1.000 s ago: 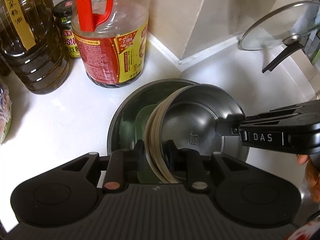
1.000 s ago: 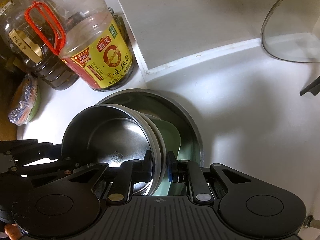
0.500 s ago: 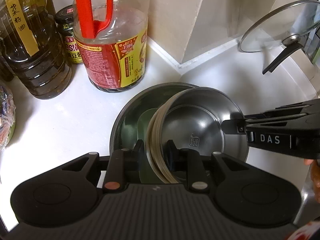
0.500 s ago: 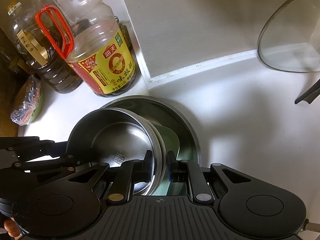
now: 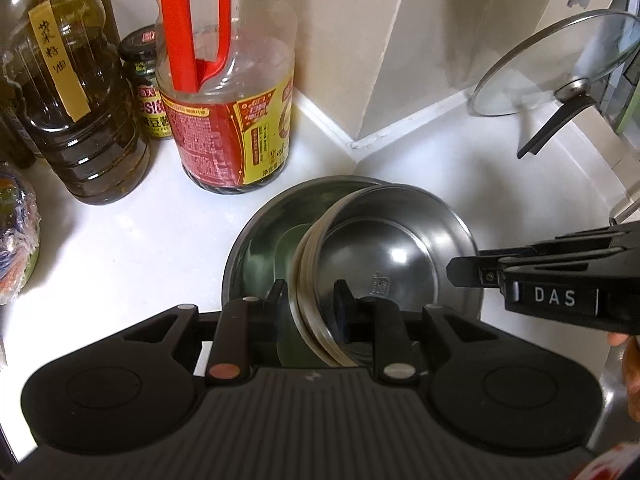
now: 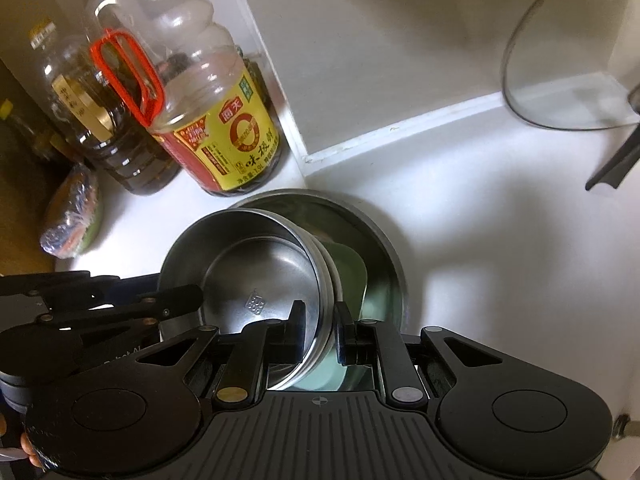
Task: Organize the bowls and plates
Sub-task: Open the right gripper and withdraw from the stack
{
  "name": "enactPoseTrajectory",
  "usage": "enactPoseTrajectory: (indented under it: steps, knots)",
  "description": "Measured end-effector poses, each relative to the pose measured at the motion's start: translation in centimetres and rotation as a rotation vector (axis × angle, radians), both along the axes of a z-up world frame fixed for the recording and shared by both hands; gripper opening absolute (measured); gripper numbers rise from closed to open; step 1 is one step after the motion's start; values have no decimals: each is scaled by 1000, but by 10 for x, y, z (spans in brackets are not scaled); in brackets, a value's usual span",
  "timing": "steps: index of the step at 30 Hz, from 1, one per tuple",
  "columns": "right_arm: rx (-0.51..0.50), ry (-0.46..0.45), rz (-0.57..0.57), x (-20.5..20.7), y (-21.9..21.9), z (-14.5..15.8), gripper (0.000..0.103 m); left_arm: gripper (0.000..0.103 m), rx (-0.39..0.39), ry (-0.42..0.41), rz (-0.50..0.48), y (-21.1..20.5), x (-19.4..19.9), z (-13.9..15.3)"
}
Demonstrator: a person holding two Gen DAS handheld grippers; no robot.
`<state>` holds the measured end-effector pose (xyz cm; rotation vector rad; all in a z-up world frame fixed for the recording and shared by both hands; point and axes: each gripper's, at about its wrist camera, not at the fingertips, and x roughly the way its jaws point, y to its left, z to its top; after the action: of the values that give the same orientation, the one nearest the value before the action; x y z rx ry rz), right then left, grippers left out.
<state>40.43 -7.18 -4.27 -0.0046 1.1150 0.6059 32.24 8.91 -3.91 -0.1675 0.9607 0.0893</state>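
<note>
We hold the stack of steel bowls (image 5: 384,256) tilted over the large steel basin (image 5: 260,236) on the white table (image 5: 120,240). Left gripper (image 5: 310,300) fingers are pinched on the stack's left rim; right gripper (image 6: 318,320) fingers are clamped on its opposite rim. A green plate (image 6: 352,276) lies in the basin. Soy sauce bottle (image 5: 228,120) stands behind.

Left tongs (image 5: 310,298): matte black plastic, ribbed grey-black housing w/ small cross mark at 12 o'clock edge, two round lobes at 9 & 3, flat link arms w/ triangular cut-outs, one copper rivet, one silver.

Right tongs (image 6: 318,314): same build, brass & silver rivets, blue finger edge; side reads "DAS" in white. Skin-tone fingers at 3 o'clock edge, left view.
</note>
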Motion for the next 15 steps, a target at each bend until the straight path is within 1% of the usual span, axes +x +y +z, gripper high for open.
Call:
enactPoseTrajectory:
  steps: [3,6,8,10,12,15]
  knots:
    - [42,4,-20,-6,-10,5,14,21,13,-32,-8,-4,-8,8]
    - [76,-7,-40,-15,-19,11,17,21,20,-62,-10,-7,-18,18]
    - [113,-23,-49,-24,-27,16,28,21,32,-88,-15,-10,-28,24]
    - [157,-43,-57,-36,-36,21,48,21,52,-117,-18,-13,-41,30]
    - [194,-65,-60,-51,-46,24,53,21,69,-147,-21,-17,-55,35]
    - [235,-104,-80,-77,-61,25,54,21,93,-187,-22,-23,-79,42]
